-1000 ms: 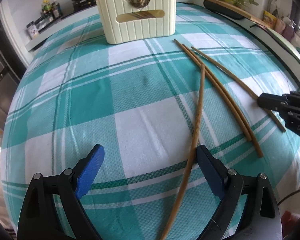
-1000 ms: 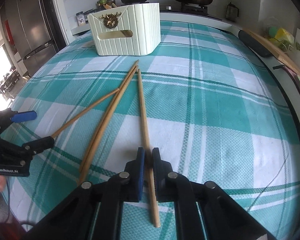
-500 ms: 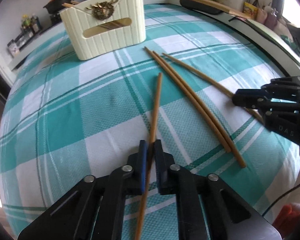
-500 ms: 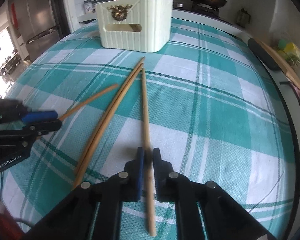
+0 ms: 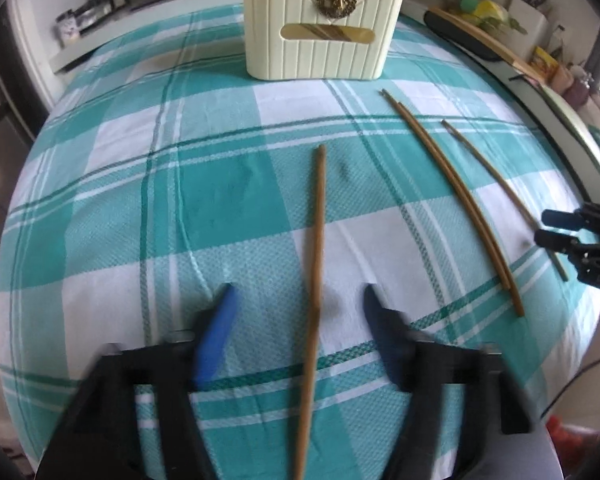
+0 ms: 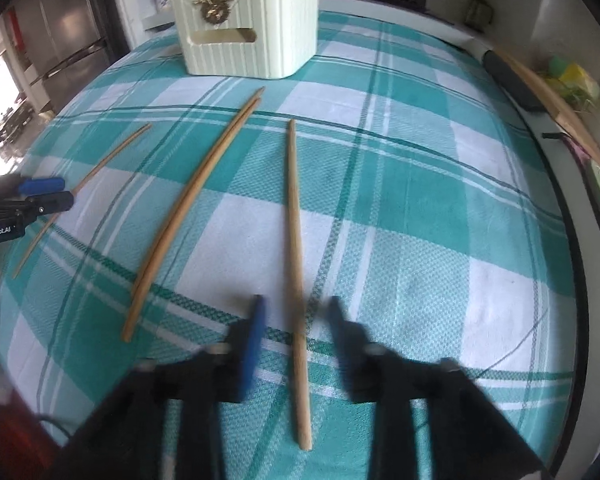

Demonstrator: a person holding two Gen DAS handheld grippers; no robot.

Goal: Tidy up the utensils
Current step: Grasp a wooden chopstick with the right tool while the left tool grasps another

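Note:
Several wooden chopsticks lie on a teal checked tablecloth. In the left wrist view one chopstick point(image 5: 317, 248) lies between the open jaws of my left gripper point(image 5: 298, 300), a touching pair point(image 5: 456, 196) lies to the right, and a thin one point(image 5: 500, 188) runs to the other gripper point(image 5: 556, 226). In the right wrist view my right gripper point(image 6: 294, 312) is open around a chopstick point(image 6: 294, 240); a pair point(image 6: 196, 200) and a thin one point(image 6: 88, 178) lie left. A cream utensil holder point(image 5: 322, 24) stands at the back and also shows in the right wrist view point(image 6: 252, 28).
A counter with pots, jars and a fridge point(image 6: 60, 36) lies behind the table. A cutting board point(image 5: 488, 40) and kitchen items sit along the right edge. The other gripper point(image 6: 24, 204) shows at the left of the right wrist view.
Both grippers were shut on a chopstick half a second ago; both have opened and the chopsticks lie on the cloth. The left chopstick now lies apart from the pair.

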